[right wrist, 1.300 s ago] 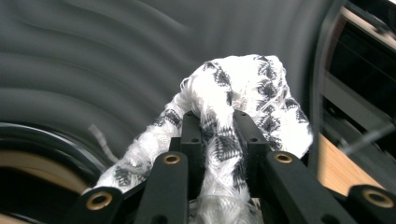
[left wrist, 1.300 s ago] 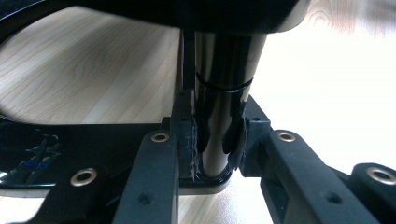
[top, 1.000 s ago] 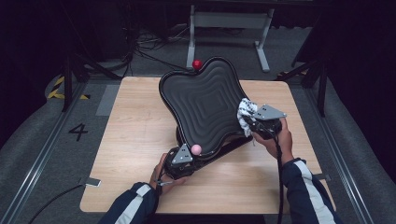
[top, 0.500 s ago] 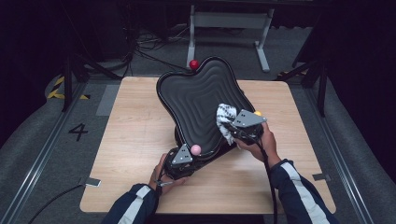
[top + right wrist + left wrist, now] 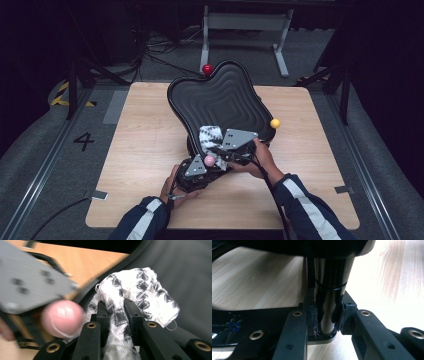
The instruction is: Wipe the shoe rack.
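Note:
A black wavy tray (image 5: 220, 100) stands tilted on the wooden table (image 5: 145, 130), with ripples across its inner face (image 5: 185, 270). My left gripper (image 5: 202, 165) is at the tray's near end, shut on a glossy black post (image 5: 329, 290) under the tray, and its pads (image 5: 312, 315) press the post from both sides. A pink ball (image 5: 209, 160) sits right beside it. My right gripper (image 5: 217, 148) is shut on a white cloth with a black pattern (image 5: 210, 136) and holds it against the tray's lower part. The cloth (image 5: 140, 287) bulges out past the jaws, close to the pink ball (image 5: 62, 317).
A red ball (image 5: 207, 69) tops the tray's far edge and a yellow ball (image 5: 275, 123) sticks out at its right edge. Bare table lies to the left and right of the tray. A metal stand (image 5: 240, 20) and cables are on the floor beyond the table.
My right gripper has carried the cloth from the tray's right edge down and left across the tray, to beside the left gripper. The yellow ball has come into sight. The left gripper has stayed put.

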Demonstrator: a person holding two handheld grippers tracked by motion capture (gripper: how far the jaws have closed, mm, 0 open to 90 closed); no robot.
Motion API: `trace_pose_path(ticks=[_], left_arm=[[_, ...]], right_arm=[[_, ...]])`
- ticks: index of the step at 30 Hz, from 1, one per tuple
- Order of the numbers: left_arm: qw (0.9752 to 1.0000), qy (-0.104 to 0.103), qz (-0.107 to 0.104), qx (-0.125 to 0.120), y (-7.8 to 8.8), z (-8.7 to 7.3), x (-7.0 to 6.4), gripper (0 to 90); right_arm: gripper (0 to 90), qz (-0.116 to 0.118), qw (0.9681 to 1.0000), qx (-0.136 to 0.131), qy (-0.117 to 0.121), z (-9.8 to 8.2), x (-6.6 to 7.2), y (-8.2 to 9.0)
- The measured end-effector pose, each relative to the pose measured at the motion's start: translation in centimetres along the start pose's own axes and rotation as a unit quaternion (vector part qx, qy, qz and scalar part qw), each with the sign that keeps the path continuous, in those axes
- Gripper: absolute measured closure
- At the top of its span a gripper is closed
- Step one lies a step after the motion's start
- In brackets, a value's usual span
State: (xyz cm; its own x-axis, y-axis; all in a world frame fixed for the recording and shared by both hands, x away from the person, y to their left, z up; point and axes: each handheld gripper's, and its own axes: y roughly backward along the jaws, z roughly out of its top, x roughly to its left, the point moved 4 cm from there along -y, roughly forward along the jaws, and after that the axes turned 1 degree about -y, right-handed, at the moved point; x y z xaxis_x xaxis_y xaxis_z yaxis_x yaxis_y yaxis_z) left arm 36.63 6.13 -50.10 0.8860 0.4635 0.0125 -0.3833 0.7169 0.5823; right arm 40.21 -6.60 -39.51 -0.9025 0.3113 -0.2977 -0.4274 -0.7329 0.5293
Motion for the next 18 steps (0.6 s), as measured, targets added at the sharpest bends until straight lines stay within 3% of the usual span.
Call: trace_pose_path(ticks=[3,5,11,18], left_arm=[[1.0,-0.001,0.001,-0.002,0.0,0.0,0.0,73.3],[1.0,0.0,0.001,-0.002,0.0,0.0,0.0,73.2],[1.0,0.0,0.002,-0.001,0.0,0.0,0.0,73.2],[1.0,-0.002,-0.001,0.0,0.0,0.0,0.0,73.3]], right_arm=[[77.2,0.0,0.9999,0.008,0.013,0.3,0.4,-0.2],[77.3,0.01,0.9999,0.003,-0.001,0.1,0.1,-0.1],[77.4,0.002,0.9999,0.0,-0.015,-0.5,-0.7,0.3],[77.4,-0.048,0.9978,0.004,-0.046,-2.0,-3.0,1.3]])
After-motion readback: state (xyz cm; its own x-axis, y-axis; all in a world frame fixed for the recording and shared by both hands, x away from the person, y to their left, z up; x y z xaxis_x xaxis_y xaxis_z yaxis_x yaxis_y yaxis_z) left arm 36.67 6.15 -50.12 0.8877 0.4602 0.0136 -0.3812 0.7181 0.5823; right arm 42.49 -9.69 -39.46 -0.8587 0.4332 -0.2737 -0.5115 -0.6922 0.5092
